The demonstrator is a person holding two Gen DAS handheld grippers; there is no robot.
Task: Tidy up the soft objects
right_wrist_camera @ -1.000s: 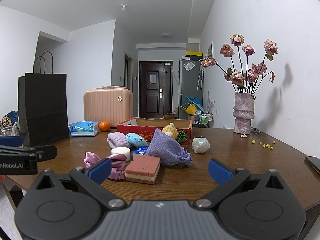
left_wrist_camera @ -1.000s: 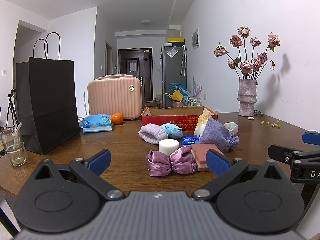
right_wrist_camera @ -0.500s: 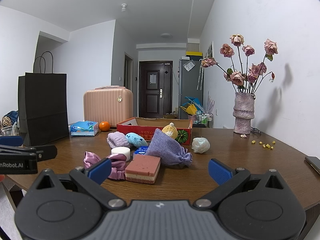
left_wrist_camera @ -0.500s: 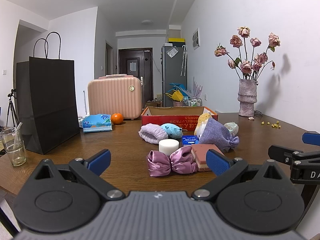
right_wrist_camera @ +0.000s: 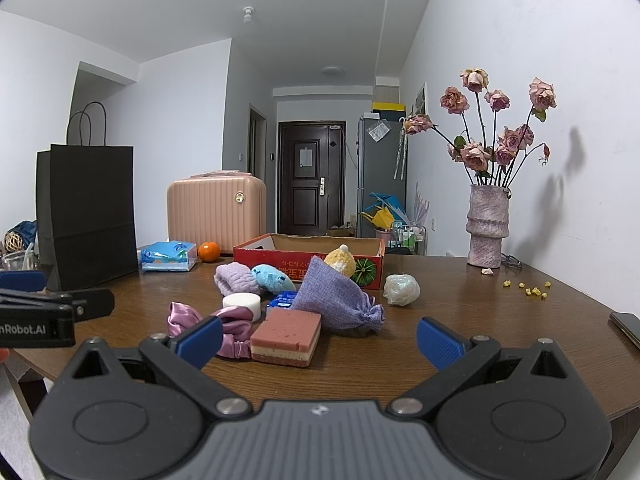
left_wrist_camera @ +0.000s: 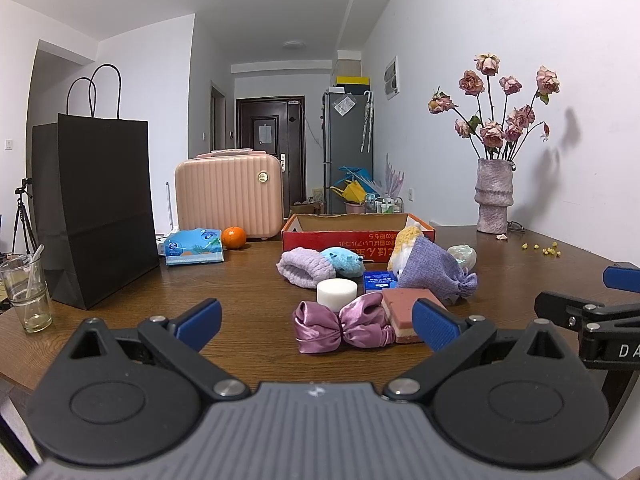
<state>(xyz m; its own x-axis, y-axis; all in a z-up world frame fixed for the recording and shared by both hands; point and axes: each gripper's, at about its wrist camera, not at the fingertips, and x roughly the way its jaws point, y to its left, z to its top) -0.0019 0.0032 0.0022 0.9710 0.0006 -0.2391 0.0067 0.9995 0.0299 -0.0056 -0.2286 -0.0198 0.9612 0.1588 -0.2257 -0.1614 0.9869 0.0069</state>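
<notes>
A heap of soft things lies mid-table: a purple satin bow (left_wrist_camera: 340,325), a pink layered sponge (right_wrist_camera: 287,336), a white round sponge (left_wrist_camera: 337,292), a lilac cloth pouch (right_wrist_camera: 334,300), a lilac knit piece (left_wrist_camera: 304,268), a blue plush (left_wrist_camera: 344,261), a yellow knit toy (right_wrist_camera: 340,260) and a white crumpled ball (right_wrist_camera: 401,289). An open red cardboard box (left_wrist_camera: 356,236) stands behind them. My left gripper (left_wrist_camera: 316,322) is open and empty, just before the bow. My right gripper (right_wrist_camera: 318,342) is open and empty, just before the pink sponge.
A black paper bag (left_wrist_camera: 94,208), a glass (left_wrist_camera: 26,288), a tissue pack (left_wrist_camera: 194,246), an orange (left_wrist_camera: 233,237) and a pink suitcase (left_wrist_camera: 228,196) stand at the left and back. A vase of dried roses (right_wrist_camera: 487,224) stands back right. A phone (right_wrist_camera: 626,326) lies at the right edge.
</notes>
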